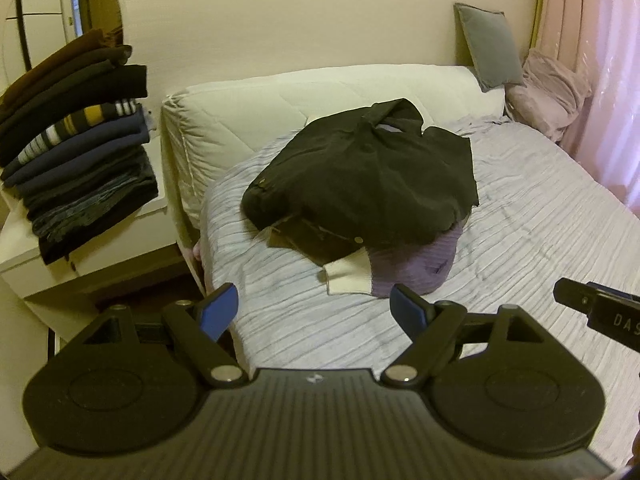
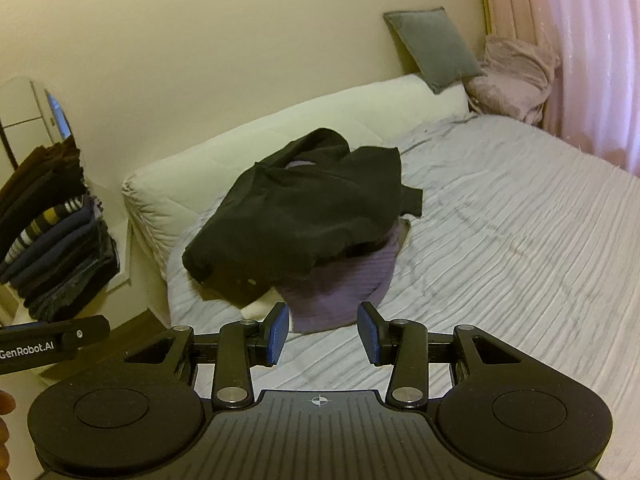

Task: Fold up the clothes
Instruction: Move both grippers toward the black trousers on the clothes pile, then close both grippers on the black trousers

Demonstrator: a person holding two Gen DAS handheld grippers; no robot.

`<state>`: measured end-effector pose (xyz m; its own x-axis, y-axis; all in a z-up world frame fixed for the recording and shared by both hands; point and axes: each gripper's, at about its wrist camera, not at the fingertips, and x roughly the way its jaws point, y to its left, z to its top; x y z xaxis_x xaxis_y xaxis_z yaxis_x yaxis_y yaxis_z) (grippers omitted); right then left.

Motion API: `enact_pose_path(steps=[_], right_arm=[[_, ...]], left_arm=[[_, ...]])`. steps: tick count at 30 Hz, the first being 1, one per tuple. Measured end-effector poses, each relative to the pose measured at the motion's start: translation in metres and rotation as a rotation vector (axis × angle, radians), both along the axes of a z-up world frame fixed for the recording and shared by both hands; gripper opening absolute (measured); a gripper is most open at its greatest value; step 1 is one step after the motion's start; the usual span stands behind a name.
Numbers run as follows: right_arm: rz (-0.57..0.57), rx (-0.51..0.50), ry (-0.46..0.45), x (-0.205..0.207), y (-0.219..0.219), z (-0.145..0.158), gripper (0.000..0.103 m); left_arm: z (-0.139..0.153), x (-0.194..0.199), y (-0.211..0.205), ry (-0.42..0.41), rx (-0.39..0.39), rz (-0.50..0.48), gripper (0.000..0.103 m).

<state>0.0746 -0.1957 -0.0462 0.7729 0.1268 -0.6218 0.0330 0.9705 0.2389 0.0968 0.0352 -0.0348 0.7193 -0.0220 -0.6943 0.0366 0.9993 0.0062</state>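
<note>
**Hovering over the bed, both hand-held grippers empty**

Holding your left hand-held gripper (image 1: pixel 316 310) above the near edge of the bed (image 1: pixel 520 216), you have its blue pads (image 1: pixel 218 310) spread wide, nothing between them. Your right hand-held gripper (image 2: pixel 322 334) also stands apart, a narrower gap, nothing clamped; its pads (image 2: pixel 370 332) frame the near edge of the pile in that view.

Location of clothes: one heap on the ribbed pale-lilac bedcover, toward the left side of the bed, just beside the cream quilted bolster (image 1: pixel 248 104) along the wall.

- Top layer: dark garment (image 1: pixel 360 184), crumpled, draped as a dome over the rest. Its long axis runs from near-left to far-right in the left wrist view; a bunched, raised fold sits at the far end, toward the wall. Which end is collar or hem, you cannot tell.
- Beneath, at the near side: brown garment (image 1: pixel 308 240) with a cream ribbed cuff (image 1: pixel 348 276) poking out toward you.
- Right of the cuff: purple ribbed garment (image 1: pixel 416 264), touching the cuff, partly under the dark one.

Surroundings: folded stack (image 1: pixel 76 160) of dark, navy and striped pieces on the white nightstand (image 1: pixel 24 264) left of the bed, leaning. Grey cushion (image 1: pixel 488 44) upright against the wall at the far corner; pink bundle (image 1: pixel 548 88) beside it.
</note>
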Motion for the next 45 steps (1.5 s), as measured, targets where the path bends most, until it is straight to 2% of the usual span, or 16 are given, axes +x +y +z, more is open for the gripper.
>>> enact_pose_path(steps=[13,21,29,36,39,45], right_arm=[[-0.04,0.013,0.098,0.087,0.024,-0.015,0.042],[-0.065,0.005,0.108,0.14,0.045,-0.018,0.042],[-0.102,0.074,0.129,0.177,0.046,-0.035,0.042],[-0.138,0.185,0.177,0.2,0.036,-0.061,0.042],[-0.158,0.283,0.182,0.208,0.027,-0.074,0.042],[-0.271,0.51,0.277,0.223,-0.006,-0.112,0.042]], left_arm=[[-0.005,0.095,0.029,0.045,0.01,-0.054,0.081],[-0.008,0.152,0.047,0.061,0.013,-0.094,0.081],[-0.029,0.205,0.072,0.103,0.011,-0.106,0.081],[-0.05,0.247,0.091,0.142,-0.025,-0.114,0.081],[-0.06,0.263,0.092,0.149,-0.026,-0.127,0.081],[-0.089,0.297,0.098,0.217,-0.066,-0.126,0.081]])
